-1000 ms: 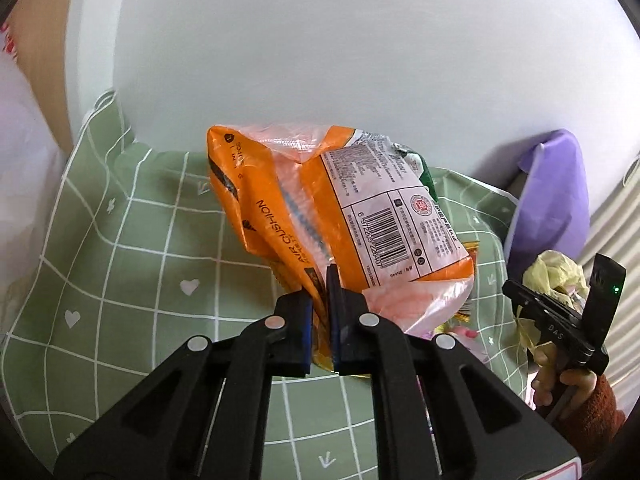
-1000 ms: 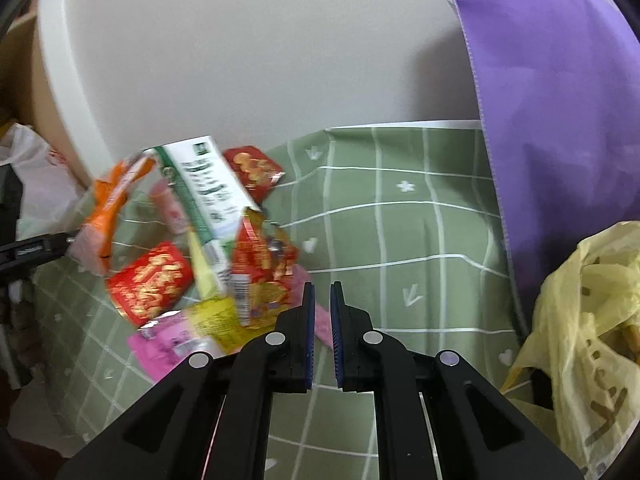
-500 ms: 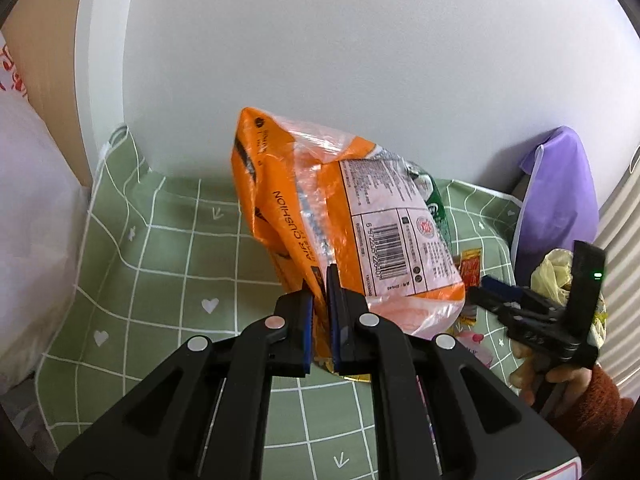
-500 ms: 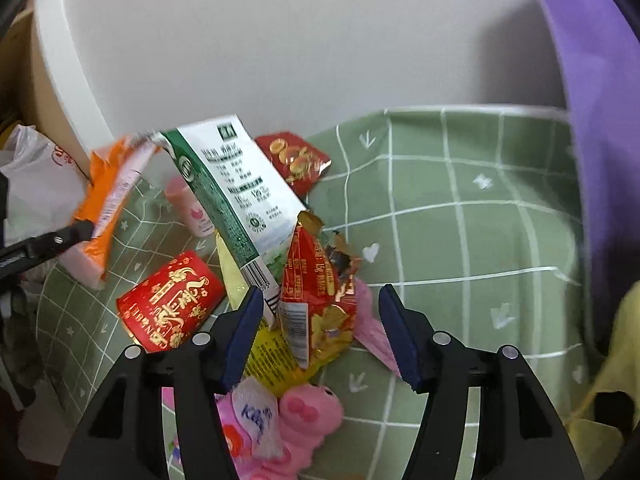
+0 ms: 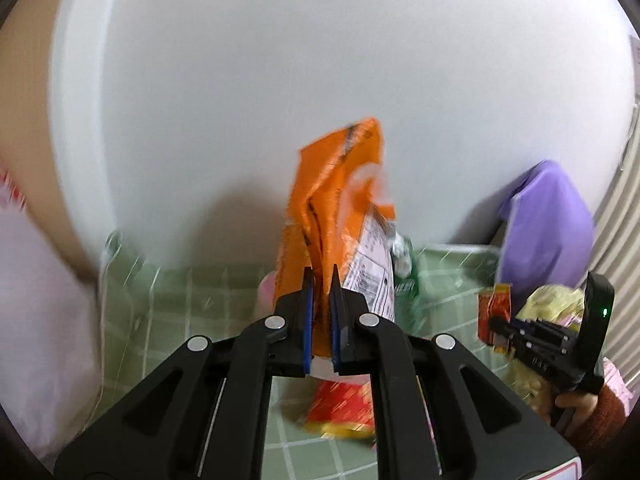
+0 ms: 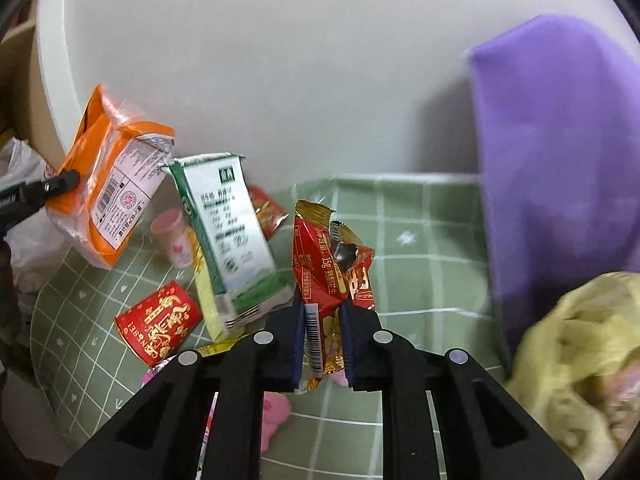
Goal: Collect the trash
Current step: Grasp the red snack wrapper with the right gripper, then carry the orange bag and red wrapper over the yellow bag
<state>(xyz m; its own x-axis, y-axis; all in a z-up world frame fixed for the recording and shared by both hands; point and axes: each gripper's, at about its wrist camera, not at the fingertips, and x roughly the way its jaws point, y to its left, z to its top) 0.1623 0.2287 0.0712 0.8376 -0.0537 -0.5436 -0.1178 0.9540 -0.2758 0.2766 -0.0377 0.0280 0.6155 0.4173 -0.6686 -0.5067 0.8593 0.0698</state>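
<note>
Trash shows first in the left wrist view: an orange packet stands upright, its lower edge pinched between the blue pads of the left tool, whose jaws are nearly together on it. Behind it is a white wall, below it a green checked cloth covering the bench. A red and gold wrapper lies on the cloth under the tool, blurred. At the right, a hand holds the right tool, which carries a small red wrapper; a purple bag and a crumpled yellow bag lie beyond.

In the right wrist view, the right tool has just been closing, and its narrow jaws now clamp the red snack wrapper, which rises torn and crumpled above the pads. Just left leans a green and white carton, with a red can and a pink cup on the cloth near it. Far left, the left tool grips the orange packet. At right are the purple bag and the yellow bag.
</note>
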